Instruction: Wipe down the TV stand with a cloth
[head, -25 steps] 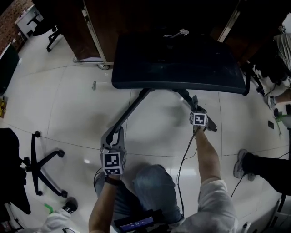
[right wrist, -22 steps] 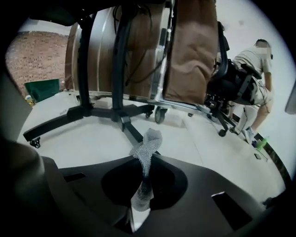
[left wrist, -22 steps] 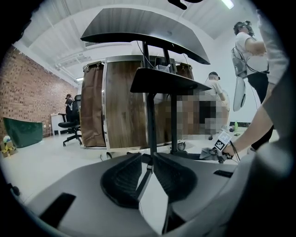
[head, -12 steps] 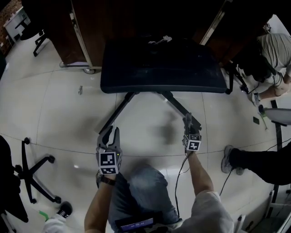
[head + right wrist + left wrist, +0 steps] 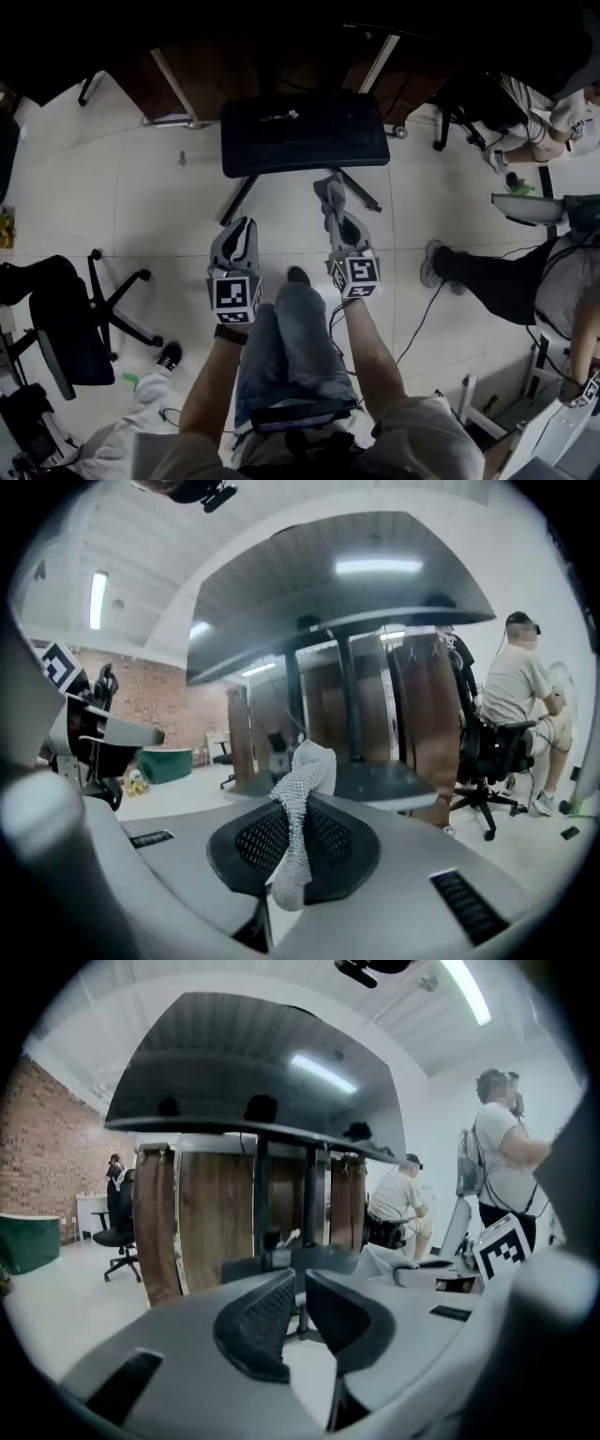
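- The stand (image 5: 305,131) sits on the pale floor (image 5: 141,206). From above it shows as a dark slab with legs splaying toward the person.
- The right gripper (image 5: 298,841) has its jaws clamped on the cloth (image 5: 302,789), a white mesh strip that sticks up past the pads and hangs below them.
- In the head view the right gripper (image 5: 330,187) points at the stand's near edge, its tip just short of it and above a leg. The cloth is off the stand.
- The left gripper (image 5: 300,1302) has a narrow gap between its pads, with nothing in it.
- The left gripper (image 5: 241,230) is held below the stand's near left corner, apart from it.
- A chair (image 5: 75,319) stands well off to the left.
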A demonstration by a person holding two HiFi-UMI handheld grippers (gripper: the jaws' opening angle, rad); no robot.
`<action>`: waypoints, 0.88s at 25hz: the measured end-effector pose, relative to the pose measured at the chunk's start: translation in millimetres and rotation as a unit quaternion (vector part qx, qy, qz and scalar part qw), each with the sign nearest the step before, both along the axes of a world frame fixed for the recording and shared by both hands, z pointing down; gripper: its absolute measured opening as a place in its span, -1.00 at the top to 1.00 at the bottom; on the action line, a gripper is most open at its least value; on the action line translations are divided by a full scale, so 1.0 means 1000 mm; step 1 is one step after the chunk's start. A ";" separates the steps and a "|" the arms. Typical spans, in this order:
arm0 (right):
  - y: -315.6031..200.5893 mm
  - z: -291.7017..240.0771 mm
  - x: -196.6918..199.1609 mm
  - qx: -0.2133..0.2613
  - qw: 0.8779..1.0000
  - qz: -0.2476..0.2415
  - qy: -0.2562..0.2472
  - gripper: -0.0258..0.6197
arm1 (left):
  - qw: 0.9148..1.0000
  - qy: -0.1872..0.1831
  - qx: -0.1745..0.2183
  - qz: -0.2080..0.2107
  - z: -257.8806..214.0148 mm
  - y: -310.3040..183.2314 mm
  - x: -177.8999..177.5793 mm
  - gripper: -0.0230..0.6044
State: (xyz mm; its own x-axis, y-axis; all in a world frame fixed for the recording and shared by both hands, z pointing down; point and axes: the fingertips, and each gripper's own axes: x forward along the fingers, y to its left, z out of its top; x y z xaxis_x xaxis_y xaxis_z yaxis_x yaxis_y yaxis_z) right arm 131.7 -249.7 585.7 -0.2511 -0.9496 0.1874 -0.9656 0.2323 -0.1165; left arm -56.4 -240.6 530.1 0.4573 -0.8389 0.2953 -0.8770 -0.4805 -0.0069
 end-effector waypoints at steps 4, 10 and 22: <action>0.086 -0.195 0.000 0.029 0.999 0.024 -0.023 0.84 | 0.999 0.004 0.039 0.021 -0.189 0.068 0.012 0.72; 0.202 -0.392 -0.008 0.080 0.995 0.028 -0.046 0.84 | 0.995 0.063 0.056 0.044 -0.361 0.173 0.026 0.67; 0.361 -0.519 0.000 0.160 0.984 -0.029 -0.074 0.84 | 0.989 0.041 0.144 0.006 -0.488 0.347 0.060 0.67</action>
State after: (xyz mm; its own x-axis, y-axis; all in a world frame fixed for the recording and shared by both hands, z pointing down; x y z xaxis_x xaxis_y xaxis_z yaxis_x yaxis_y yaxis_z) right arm 131.5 111.3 66.3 -0.3093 -0.9372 -0.1610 -0.9276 0.3347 -0.1659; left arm 3.3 106.0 42.2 0.4799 -0.8773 0.0057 -0.8747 -0.4789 -0.0743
